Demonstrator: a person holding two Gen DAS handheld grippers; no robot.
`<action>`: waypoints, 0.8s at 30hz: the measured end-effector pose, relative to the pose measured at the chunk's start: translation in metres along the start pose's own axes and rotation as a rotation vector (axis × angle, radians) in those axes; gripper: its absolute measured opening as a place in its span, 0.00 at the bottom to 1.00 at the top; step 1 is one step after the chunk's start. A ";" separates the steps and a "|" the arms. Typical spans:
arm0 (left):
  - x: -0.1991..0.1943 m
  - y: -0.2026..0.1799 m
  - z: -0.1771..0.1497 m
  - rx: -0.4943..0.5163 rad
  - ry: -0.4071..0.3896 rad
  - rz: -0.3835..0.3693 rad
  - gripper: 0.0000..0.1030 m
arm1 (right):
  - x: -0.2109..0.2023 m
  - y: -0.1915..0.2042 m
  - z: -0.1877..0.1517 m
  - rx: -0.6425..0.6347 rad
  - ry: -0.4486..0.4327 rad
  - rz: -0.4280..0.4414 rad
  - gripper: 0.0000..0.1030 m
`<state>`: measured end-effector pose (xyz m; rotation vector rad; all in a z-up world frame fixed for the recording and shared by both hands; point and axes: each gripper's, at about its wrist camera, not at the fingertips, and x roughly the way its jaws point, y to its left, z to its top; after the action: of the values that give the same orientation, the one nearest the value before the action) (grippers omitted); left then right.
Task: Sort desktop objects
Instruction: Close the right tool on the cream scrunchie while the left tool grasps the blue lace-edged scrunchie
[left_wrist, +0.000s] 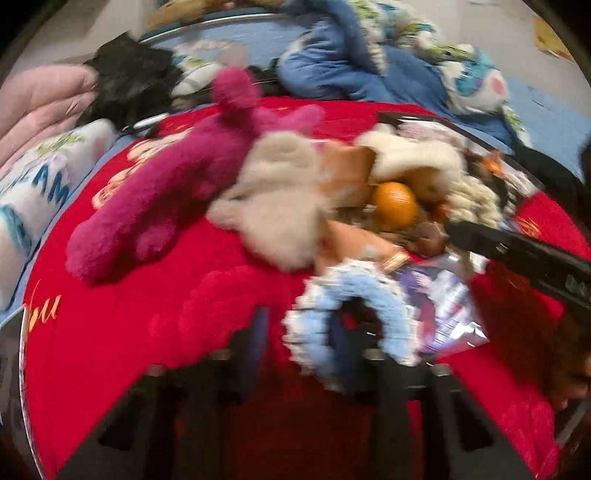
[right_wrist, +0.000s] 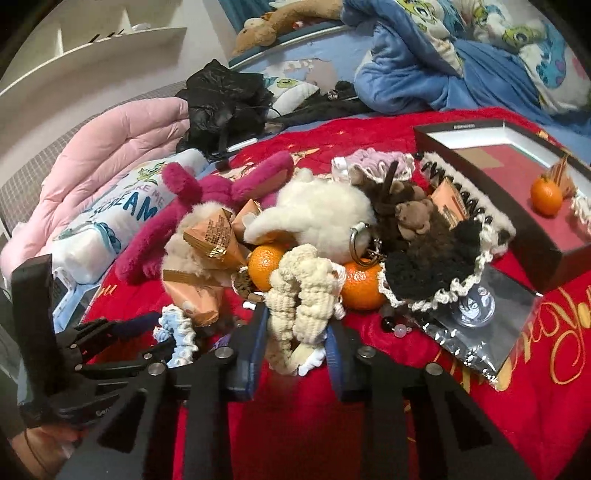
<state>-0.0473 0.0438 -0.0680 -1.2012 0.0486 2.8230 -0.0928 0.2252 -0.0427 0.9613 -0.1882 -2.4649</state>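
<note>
A heap of small things lies on a red blanket (right_wrist: 369, 424): a magenta plush (right_wrist: 207, 195), a white plush (right_wrist: 317, 218), two oranges (right_wrist: 266, 266), orange snack packs (right_wrist: 210, 236), a brown bear charm (right_wrist: 413, 218) and a black crochet scrunchie (right_wrist: 428, 273). My right gripper (right_wrist: 295, 350) is shut on a cream knitted scrunchie (right_wrist: 295, 306) at the heap's near edge. My left gripper (left_wrist: 297, 332) is shut on the left part of a blue-and-white scrunchie (left_wrist: 351, 321); this view is blurred. The left gripper (right_wrist: 162, 332) also shows at the right wrist view's left.
A black box (right_wrist: 524, 236) at the right holds one orange (right_wrist: 546, 195). A clear bag with a badge (right_wrist: 476, 310) lies before it. Behind are a pink quilt (right_wrist: 110, 155), a printed pillow (right_wrist: 122, 218), a black plastic bag (right_wrist: 225, 96) and blue bedding (right_wrist: 424, 74).
</note>
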 end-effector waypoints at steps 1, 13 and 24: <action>-0.002 -0.003 -0.001 0.015 -0.015 0.012 0.18 | -0.001 0.000 0.000 0.002 -0.002 0.001 0.23; -0.018 -0.001 -0.004 -0.016 -0.041 0.027 0.13 | -0.004 0.006 -0.001 -0.011 0.003 -0.017 0.19; -0.044 -0.018 0.012 -0.027 -0.108 -0.003 0.12 | -0.018 0.003 0.000 -0.015 -0.046 -0.048 0.19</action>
<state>-0.0243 0.0604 -0.0284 -1.0513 0.0028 2.8896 -0.0798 0.2315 -0.0308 0.9136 -0.1631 -2.5305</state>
